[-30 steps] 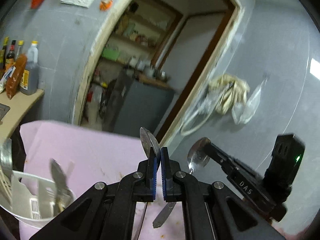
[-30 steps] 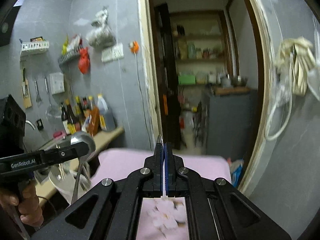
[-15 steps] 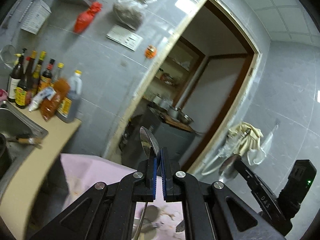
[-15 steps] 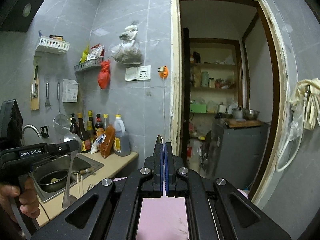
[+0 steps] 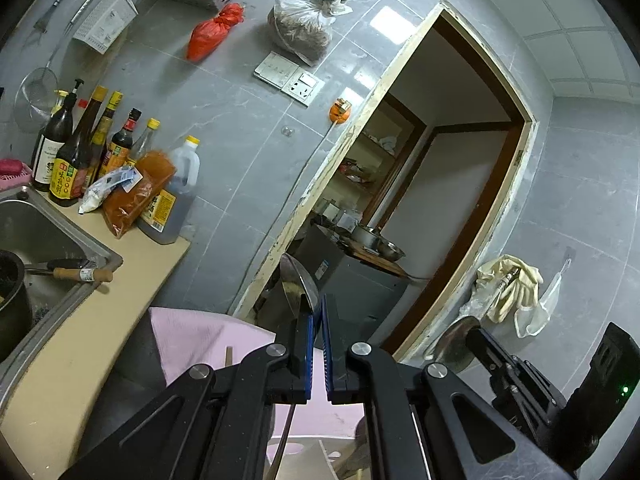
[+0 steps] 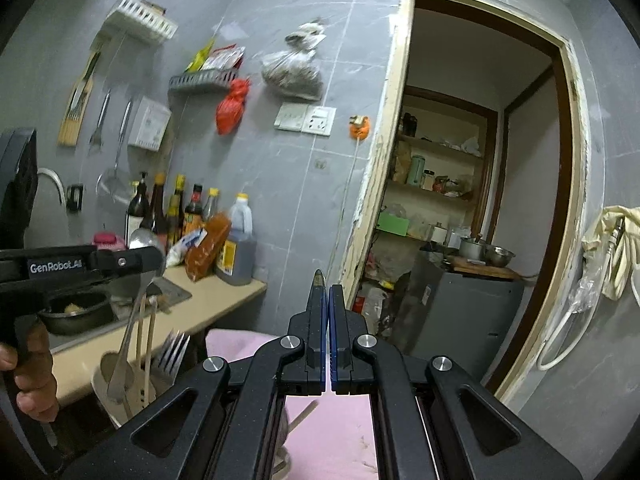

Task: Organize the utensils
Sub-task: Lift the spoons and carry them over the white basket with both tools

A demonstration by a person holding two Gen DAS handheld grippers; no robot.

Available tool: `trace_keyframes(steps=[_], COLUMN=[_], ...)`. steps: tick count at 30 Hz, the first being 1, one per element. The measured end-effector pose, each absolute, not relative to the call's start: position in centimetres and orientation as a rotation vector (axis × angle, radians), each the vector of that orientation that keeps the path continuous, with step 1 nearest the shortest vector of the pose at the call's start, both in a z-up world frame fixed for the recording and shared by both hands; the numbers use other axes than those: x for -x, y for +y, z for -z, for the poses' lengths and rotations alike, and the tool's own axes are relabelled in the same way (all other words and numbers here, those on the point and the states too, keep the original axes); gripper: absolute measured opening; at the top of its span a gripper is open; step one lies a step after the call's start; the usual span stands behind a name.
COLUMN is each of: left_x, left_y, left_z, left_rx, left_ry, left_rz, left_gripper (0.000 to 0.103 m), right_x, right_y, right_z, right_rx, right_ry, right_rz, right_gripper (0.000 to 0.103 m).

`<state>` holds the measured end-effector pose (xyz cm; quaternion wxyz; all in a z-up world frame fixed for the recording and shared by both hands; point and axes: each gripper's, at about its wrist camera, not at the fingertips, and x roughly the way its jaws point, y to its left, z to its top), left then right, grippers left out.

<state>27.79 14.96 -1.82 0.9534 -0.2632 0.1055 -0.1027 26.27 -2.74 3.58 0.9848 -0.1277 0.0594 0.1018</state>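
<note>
My left gripper (image 5: 316, 312) is shut on a steel spoon (image 5: 298, 284), bowl up above the fingertips, handle hanging down between the arms. In the right wrist view the same gripper (image 6: 154, 260) holds that spoon (image 6: 134, 312) above a white utensil holder (image 6: 106, 400) with spoons, chopsticks and a fork (image 6: 172, 350). My right gripper (image 6: 328, 286) is shut on a thin metal utensil whose tip (image 6: 318, 278) shows above the pads; in the left wrist view its spoon bowl (image 5: 454, 344) shows at the right gripper's tip.
A pink cloth (image 6: 332, 432) covers the table below. At left stand a beige counter (image 5: 100, 300) with a sink (image 5: 36, 232), a pot (image 5: 10, 296) and sauce bottles (image 5: 80, 152). An open doorway (image 6: 480, 200) is ahead.
Both grippers have tilted upward and risen: the table and holder dropped out of the left view, and the wall and doorway fill both views. Both stay shut on their spoons.
</note>
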Motion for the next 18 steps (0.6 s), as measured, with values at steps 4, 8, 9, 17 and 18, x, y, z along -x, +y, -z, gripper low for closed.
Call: trace_keyframes(steps=[4, 8, 9, 17, 18], left_x=[-28.1, -28.1, -28.1, -28.0, -27.9], left_y=[14.7, 14.5, 14.4, 14.0, 14.0], left_z=[3.4, 4.6, 4.9, 7.0, 7.1], left_rx=[0.522, 0.503, 0.501, 0.501, 0.498], left_ry=[0.222, 0.212, 0.210, 0.224, 0.229], left_rz=[0.209, 0.216, 0.220, 0.227, 0.225], left_gripper=[0.004, 0.004, 0.004, 0.004, 0.004], right_x=[-26.3, -26.5, -26.5, -26.9, -26.9], right_y=[-1.7, -0.8, -0.7, -0.3, -0.4], right_z=[-2.2, -0.8, -0.5, 1.3, 1.5], right_rx=[0.290, 0.315, 0.319, 0.334, 0.333], right_ry=[0.124, 0.131, 0.136, 0.165, 0.172], right_rz=[-0.209, -0.214, -0.215, -0.227, -0.231], right_gripper=[0.002, 0.002, 0.002, 0.002, 0.002])
